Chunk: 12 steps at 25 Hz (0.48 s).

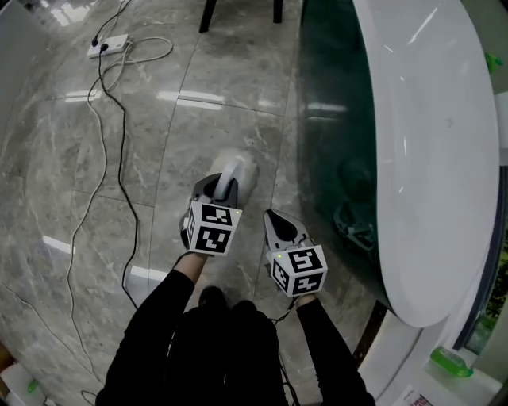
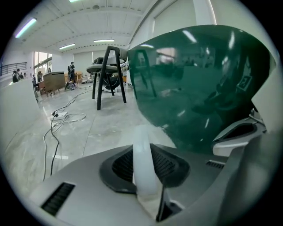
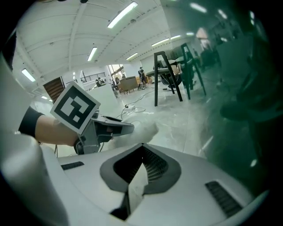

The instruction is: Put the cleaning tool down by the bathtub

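The left gripper (image 1: 225,187) clamps the smooth, curved white handle of the cleaning tool (image 1: 238,165), whose pale, soft-looking head sits just ahead of its jaws over glossy grey marble floor (image 1: 103,198). The bathtub (image 1: 432,158), white-rimmed and dark green-sided, stands to its right. The right gripper (image 1: 279,224) hangs alongside, closed and empty. The set-down appears to be in hand; the next move is to rest the tool on the floor, then part the jaws.

The bathtub (image 1: 429,158) walls off the whole right side, its dark green flank (image 1: 333,135) bulging toward the near floor. Left of it the marble floor (image 1: 182,135) lies open, crossed only by a black cable (image 1: 121,170) that runs near from a power strip (image 1: 108,46) at far left. Chair legs (image 1: 208,16) stand at the far edge. The right gripper (image 1: 270,216) sits between the left gripper (image 1: 225,184) and the tub.
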Each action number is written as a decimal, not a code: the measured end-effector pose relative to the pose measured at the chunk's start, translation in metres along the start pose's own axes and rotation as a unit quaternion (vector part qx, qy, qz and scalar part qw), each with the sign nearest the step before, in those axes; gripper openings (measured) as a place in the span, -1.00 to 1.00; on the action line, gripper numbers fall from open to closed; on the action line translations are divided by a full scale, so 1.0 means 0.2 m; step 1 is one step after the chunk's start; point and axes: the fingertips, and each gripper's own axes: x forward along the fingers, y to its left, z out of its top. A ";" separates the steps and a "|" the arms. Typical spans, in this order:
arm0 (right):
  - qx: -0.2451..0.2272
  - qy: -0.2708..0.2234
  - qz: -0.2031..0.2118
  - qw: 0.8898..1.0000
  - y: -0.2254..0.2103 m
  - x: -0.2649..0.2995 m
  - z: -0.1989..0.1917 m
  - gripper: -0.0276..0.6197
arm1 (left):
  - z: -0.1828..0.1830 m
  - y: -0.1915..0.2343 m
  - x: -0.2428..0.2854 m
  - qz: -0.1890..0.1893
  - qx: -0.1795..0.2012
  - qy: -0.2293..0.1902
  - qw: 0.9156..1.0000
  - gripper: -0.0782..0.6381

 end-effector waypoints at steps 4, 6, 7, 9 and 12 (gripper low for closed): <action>-0.003 -0.005 0.000 1.000 -0.05 0.10 -0.08 -0.91 | -0.06 0.03 0.12 -0.002 0.018 -0.003 1.000 -0.51; -0.004 -0.008 0.001 1.000 -0.07 0.14 -0.12 -0.91 | -0.08 0.03 0.17 -0.003 0.024 -0.004 1.000 -0.51; -0.002 -0.009 0.001 1.000 -0.09 0.16 -0.13 -0.91 | -0.09 0.03 0.20 -0.003 0.024 -0.005 1.000 -0.51; 0.003 -0.011 -0.001 1.000 -0.11 0.20 -0.17 -0.91 | -0.12 0.04 0.26 -0.004 0.021 -0.006 1.000 -0.51; 0.006 -0.013 0.000 1.000 -0.14 0.25 -0.21 -0.91 | -0.16 0.05 0.33 -0.006 0.026 -0.003 1.000 -0.51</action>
